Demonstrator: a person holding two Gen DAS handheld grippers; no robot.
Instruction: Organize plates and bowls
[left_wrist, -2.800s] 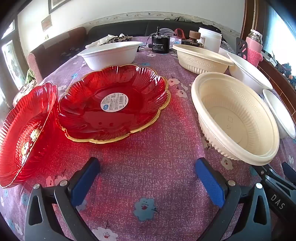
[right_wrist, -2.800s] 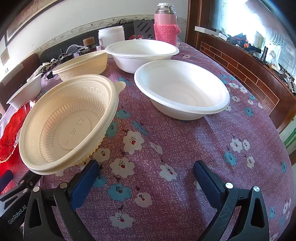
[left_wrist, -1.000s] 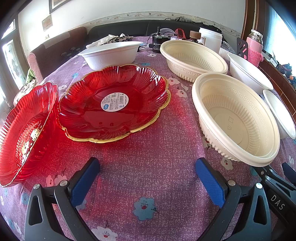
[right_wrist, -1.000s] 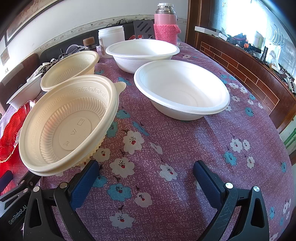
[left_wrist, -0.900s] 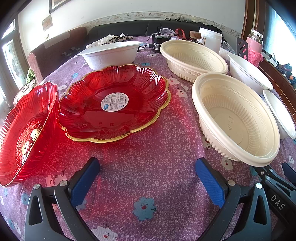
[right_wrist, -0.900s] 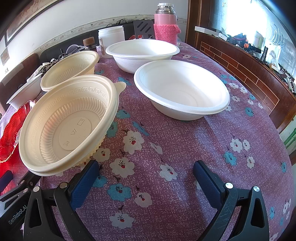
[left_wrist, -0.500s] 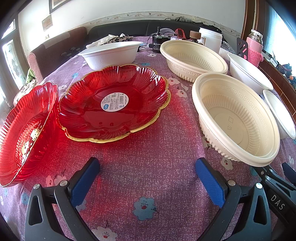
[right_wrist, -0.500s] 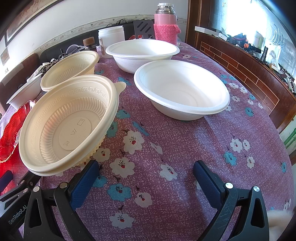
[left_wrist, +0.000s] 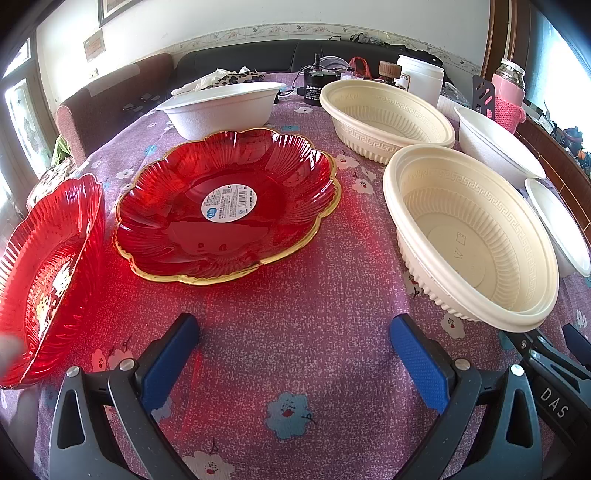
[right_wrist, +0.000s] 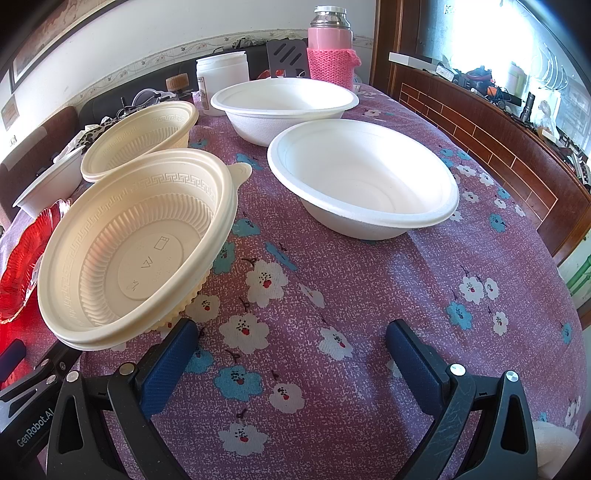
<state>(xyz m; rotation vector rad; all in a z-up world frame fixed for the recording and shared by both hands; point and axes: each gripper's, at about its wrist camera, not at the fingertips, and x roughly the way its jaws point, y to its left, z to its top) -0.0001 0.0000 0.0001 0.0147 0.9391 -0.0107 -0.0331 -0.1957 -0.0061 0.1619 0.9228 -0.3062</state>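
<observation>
On the purple flowered cloth (left_wrist: 295, 314): plates and bowls spread out, none stacked.
Left gripper (left_wrist: 293, 354): low over bare cloth, blue pads wide apart, holding nothing.
Right gripper (right_wrist: 291, 354): also low over the cloth, pads spread wide, empty.
Gold-rimmed red plate (left_wrist: 225, 206): flat ahead of the left gripper, round sticker at its centre.
Second red plate (left_wrist: 48, 273): at the left edge, beside the first; it looks tilted, though the fisheye may exaggerate that.
Near cream bowl (right_wrist: 136, 247): between the two grippers, upright, just left of the right gripper's pad.
Far cream bowl (right_wrist: 138, 140): right behind the near one.
White bowls: one ahead of the right gripper (right_wrist: 362, 179), one behind it (right_wrist: 284, 107), a third behind the gold-rimmed plate (left_wrist: 221, 107).
Pink flask (right_wrist: 330, 55): upright at the far edge, behind the white bowls.
</observation>
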